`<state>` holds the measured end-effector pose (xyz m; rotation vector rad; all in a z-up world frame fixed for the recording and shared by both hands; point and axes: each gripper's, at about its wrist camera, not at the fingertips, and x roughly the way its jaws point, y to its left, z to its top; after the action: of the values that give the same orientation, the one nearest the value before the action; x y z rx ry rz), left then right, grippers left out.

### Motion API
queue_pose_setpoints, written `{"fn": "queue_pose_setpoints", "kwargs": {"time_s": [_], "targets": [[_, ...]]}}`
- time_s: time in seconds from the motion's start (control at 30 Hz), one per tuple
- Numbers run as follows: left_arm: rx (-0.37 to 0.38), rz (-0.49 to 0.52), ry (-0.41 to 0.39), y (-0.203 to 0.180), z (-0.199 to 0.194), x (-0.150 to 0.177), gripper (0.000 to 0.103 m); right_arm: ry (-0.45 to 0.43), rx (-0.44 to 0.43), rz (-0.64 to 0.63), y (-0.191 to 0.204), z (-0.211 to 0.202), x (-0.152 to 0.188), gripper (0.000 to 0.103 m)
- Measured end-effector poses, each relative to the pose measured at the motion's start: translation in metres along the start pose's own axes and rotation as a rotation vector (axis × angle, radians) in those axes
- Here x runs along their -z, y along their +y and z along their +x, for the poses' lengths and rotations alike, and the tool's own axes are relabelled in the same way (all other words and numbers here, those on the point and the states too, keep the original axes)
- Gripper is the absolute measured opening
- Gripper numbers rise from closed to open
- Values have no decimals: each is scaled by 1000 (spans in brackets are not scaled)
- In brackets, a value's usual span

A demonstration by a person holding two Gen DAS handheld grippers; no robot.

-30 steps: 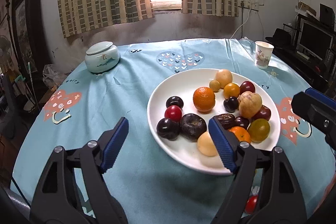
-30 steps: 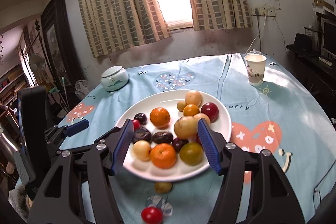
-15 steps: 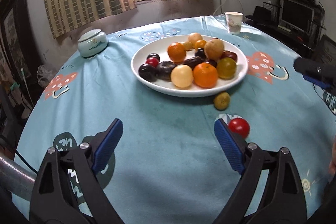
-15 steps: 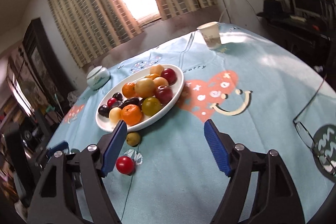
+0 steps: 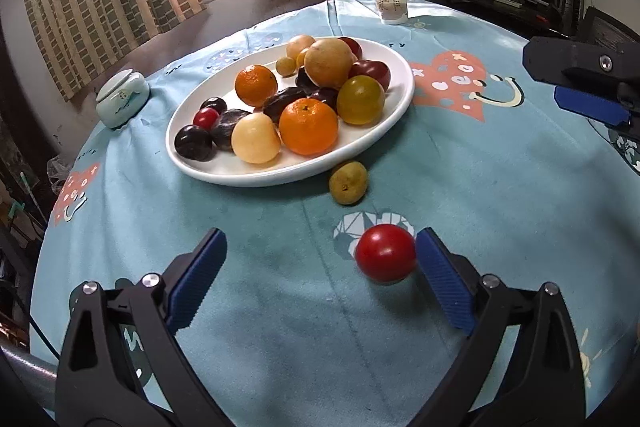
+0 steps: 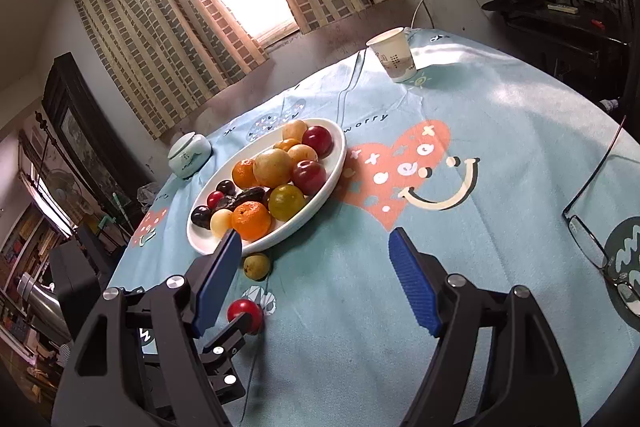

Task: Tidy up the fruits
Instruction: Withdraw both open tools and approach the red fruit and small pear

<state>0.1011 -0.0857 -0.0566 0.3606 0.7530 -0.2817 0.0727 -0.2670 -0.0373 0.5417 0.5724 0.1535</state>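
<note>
A white plate (image 5: pixel 392 115) (image 6: pixel 332 171) holds several fruits: oranges, dark plums, red and yellow fruits. A small yellow-green fruit (image 5: pixel 348 183) (image 6: pixel 257 265) lies on the cloth just off the plate's near rim. A red fruit (image 5: pixel 385 258) (image 6: pixel 244 311) lies on the cloth nearer me. My left gripper (image 5: pixel 320 275) is open, with the red fruit just inside its right finger (image 5: pixel 444 287), close to it. My right gripper (image 6: pixel 316 279) is open and empty above the cloth, right of the plate; it also shows in the left wrist view (image 5: pixel 588 83).
A light-blue cloth (image 5: pixel 460 187) covers the round table. A paper cup (image 5: pixel 389 1) (image 6: pixel 394 55) stands at the far side. A pale lidded jar (image 5: pixel 122 97) (image 6: pixel 189 154) sits left of the plate. Eyeglasses (image 6: pixel 596 227) lie at the right edge.
Both grippers have pulled back from over the plate. The left gripper has then moved down and forward so the red fruit lies between its fingers. The right gripper has swung to the right.
</note>
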Motion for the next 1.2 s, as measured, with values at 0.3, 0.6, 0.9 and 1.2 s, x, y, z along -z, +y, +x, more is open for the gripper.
{"fn": "queue_pose_setpoints", "kwargs": {"time_s": [0.3, 0.6, 0.9, 1.2], "targets": [[-57, -120, -15, 42, -15, 13, 101, 162, 38, -153, 25, 38, 13, 76], [-53, -137, -23, 51, -25, 24, 101, 310, 64, -368, 74, 97, 16, 76], [-17, -138, -10, 51, -24, 26, 101, 305, 169, -300, 49, 97, 10, 77], [-8, -72, -37, 33, -29, 25, 101, 232, 105, -285, 41, 64, 13, 77]]}}
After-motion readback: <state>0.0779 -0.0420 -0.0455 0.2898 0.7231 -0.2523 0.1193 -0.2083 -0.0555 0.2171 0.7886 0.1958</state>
